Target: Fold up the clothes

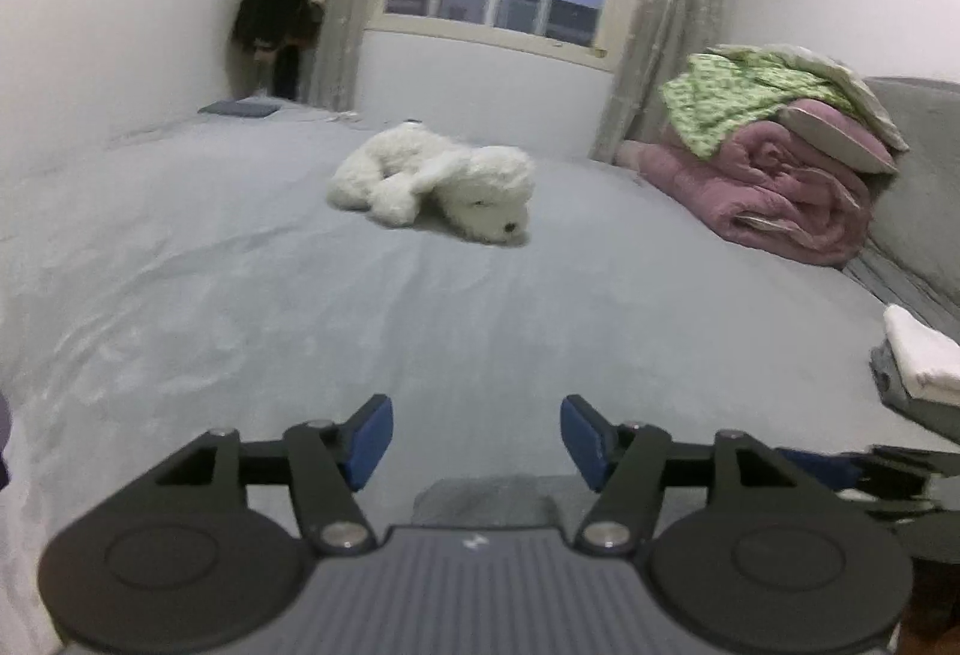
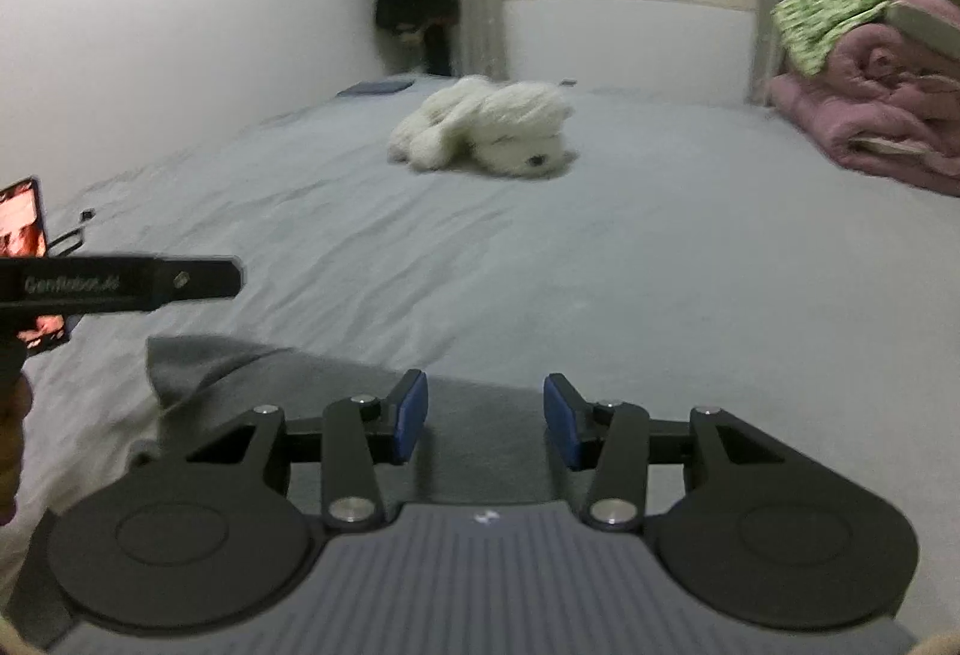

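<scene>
Below my right hand-held gripper (image 2: 486,424), at the near edge of the bed (image 2: 540,259), lies a grey garment (image 2: 252,373); its fingers stand apart with nothing between them, just above the cloth. My left hand-held gripper (image 1: 477,442) is likewise spread and empty, hovering over the grey sheet with a small patch of the garment showing under its body. Off to its right sits a folded white piece on a grey one (image 1: 918,355), stacked at the bed's edge.

I judge the grey garment to be soft, light and limp: it will sag and drape from wherever I pinch it, and thin fabric may slip from the blue pads (image 2: 414,415) unless I catch a doubled hem or seam. One raised corner (image 2: 174,355) points towards the left tool, a fair place to pinch. Whether it lies spread or partly folded I cannot tell; most of it is hidden under the tools.
</scene>
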### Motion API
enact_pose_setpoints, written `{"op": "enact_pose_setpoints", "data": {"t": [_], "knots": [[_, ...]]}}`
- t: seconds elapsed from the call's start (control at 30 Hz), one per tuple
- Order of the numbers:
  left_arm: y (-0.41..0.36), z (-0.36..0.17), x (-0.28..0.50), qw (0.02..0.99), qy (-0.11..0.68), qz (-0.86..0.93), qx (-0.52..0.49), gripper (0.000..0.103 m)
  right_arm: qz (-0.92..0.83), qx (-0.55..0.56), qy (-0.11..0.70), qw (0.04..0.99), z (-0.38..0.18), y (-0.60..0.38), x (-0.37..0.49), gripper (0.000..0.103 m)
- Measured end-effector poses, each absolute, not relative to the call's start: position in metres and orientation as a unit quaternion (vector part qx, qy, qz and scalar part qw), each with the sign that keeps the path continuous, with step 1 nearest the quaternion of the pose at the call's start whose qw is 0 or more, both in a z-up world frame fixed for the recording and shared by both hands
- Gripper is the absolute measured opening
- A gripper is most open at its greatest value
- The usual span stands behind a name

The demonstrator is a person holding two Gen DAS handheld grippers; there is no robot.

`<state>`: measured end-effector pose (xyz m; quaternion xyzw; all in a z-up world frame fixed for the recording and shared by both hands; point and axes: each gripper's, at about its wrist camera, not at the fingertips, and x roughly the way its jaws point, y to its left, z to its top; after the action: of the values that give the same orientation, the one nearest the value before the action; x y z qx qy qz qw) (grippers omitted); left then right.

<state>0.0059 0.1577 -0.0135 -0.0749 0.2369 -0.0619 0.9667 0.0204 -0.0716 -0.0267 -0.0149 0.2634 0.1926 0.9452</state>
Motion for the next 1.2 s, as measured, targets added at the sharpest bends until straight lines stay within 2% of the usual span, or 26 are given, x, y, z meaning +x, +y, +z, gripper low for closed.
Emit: {"op": "enact_pose_setpoints", "data": {"t": [0.37, 0.6, 1.2], "knots": [[0.133, -0.042, 0.009, 0.941, 0.304, -0.151, -0.001, 0.064, 0.217, -0.099, 0.286, 0.928, -0.051, -0.045, 0.013, 0.051], [0.136, -0.048, 0.011, 0.93, 0.326, -0.168, 0.015, 0.064, 0.228, -0.04, 0.306, 0.923, -0.051, -0.063, 0.023, 0.052], [0.136, -0.048, 0.015, 0.926, 0.339, -0.168, 0.009, 0.065, 0.231, -0.043, 0.3, 0.925, -0.054, -0.062, 0.021, 0.055]]}}
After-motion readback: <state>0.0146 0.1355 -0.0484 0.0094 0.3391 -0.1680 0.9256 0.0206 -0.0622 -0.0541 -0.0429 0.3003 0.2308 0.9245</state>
